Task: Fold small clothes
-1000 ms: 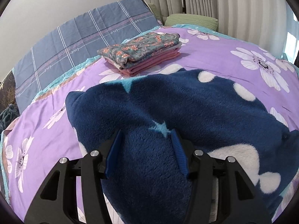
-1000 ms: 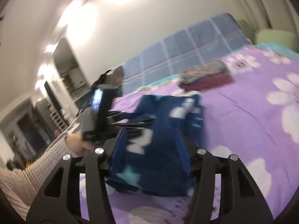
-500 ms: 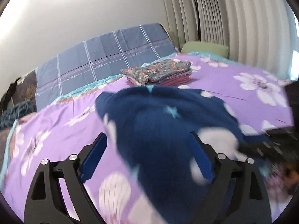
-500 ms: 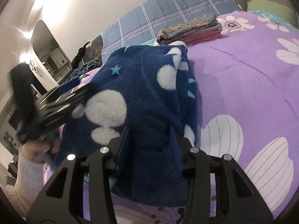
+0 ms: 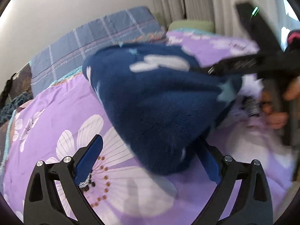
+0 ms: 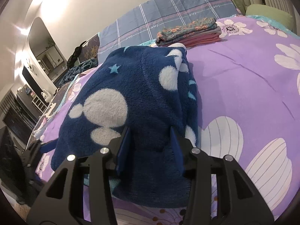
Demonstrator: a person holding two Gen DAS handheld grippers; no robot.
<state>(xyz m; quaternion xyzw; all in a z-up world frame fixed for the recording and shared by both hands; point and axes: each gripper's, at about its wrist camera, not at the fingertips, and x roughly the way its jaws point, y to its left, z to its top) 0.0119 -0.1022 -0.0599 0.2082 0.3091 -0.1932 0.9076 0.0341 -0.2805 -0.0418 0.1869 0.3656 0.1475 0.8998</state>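
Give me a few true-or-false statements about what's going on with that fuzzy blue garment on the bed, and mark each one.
1. The right gripper is clamped on the blue fleece garment. True.
2. The left gripper is squeezed shut on the garment. False: its jaws stand wide open, and the fleece merely lies between them.
3. A stack of folded clothes sits further up the bed, near the plaid pillow. True.
4. The garment lies on a plain white sheet. False: it lies on a purple flowered bedspread.
5. The garment carries white blobs and light-blue stars. True.
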